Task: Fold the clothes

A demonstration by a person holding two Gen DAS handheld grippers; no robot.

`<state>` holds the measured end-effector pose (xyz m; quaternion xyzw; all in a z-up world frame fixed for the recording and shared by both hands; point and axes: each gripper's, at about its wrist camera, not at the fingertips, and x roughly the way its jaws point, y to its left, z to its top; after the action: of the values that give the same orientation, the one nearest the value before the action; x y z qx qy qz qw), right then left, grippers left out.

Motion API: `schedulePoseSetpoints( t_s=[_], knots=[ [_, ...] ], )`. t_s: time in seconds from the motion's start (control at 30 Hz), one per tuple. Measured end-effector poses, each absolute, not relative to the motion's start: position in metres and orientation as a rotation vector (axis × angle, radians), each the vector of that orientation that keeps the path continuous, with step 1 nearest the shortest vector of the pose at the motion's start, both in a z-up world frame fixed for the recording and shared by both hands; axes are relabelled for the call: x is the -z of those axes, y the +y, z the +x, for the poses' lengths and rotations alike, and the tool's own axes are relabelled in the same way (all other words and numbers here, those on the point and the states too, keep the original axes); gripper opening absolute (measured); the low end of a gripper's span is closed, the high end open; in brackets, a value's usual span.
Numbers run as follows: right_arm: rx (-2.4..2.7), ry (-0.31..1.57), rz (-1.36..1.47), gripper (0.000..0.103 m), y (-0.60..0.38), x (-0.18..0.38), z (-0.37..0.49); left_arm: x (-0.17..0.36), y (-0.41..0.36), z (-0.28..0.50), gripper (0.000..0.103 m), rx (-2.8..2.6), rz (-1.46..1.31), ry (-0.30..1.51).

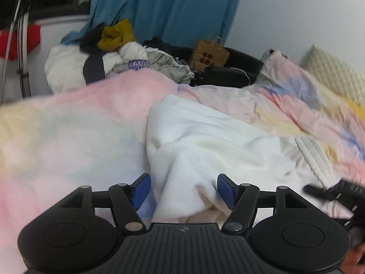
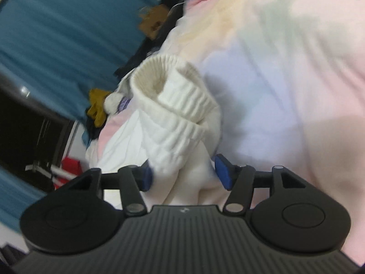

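Observation:
A white knit sweater [image 1: 205,137] lies crumpled on the pastel bedspread [image 1: 68,132]. My left gripper [image 1: 183,190] is open, its blue pads on either side of a fold of the sweater's near edge. In the right wrist view the sweater [image 2: 173,123] shows its ribbed hem or cuff, rolled over. My right gripper [image 2: 182,171] is open with white cloth between its blue pads. The right gripper shows at the right edge of the left wrist view [image 1: 337,194], on the sweater's ribbed edge.
A pile of clothes [image 1: 118,54] with a mustard garment [image 1: 116,34] sits at the bed's far side. A brown paper bag [image 1: 209,53] and dark items stand behind. A blue curtain [image 1: 164,6] hangs at the back. A cream pillow [image 1: 335,73] lies at right.

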<state>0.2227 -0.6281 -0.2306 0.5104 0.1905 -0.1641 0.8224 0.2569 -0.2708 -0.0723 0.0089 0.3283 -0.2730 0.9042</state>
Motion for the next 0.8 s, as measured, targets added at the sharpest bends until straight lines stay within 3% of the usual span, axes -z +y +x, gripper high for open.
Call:
schedulePoseSetpoints(
  t_s=[0.3, 0.5, 0.67, 0.8],
  knots=[
    [0.354, 0.345, 0.732, 0.059, -0.560, 0.118, 0.150, -0.035, -0.209, 0.161, 0.082, 0.602, -0.017, 0.544],
    [0.283, 0.327, 0.498, 0.059, -0.507, 0.059, 0.101, -0.087, -0.162, 0.079, 0.103, 0.597, -0.040, 0.430],
    [0.249, 0.296, 0.411, 0.059, -0.472, 0.043, 0.073, -0.107, -0.129, 0.020, 0.103, 0.629, -0.070, 0.403],
    [0.255, 0.279, 0.356, 0.069, -0.452, 0.044, 0.065, -0.101, -0.115, -0.019, 0.103, 0.642, -0.060, 0.400]
  ],
)
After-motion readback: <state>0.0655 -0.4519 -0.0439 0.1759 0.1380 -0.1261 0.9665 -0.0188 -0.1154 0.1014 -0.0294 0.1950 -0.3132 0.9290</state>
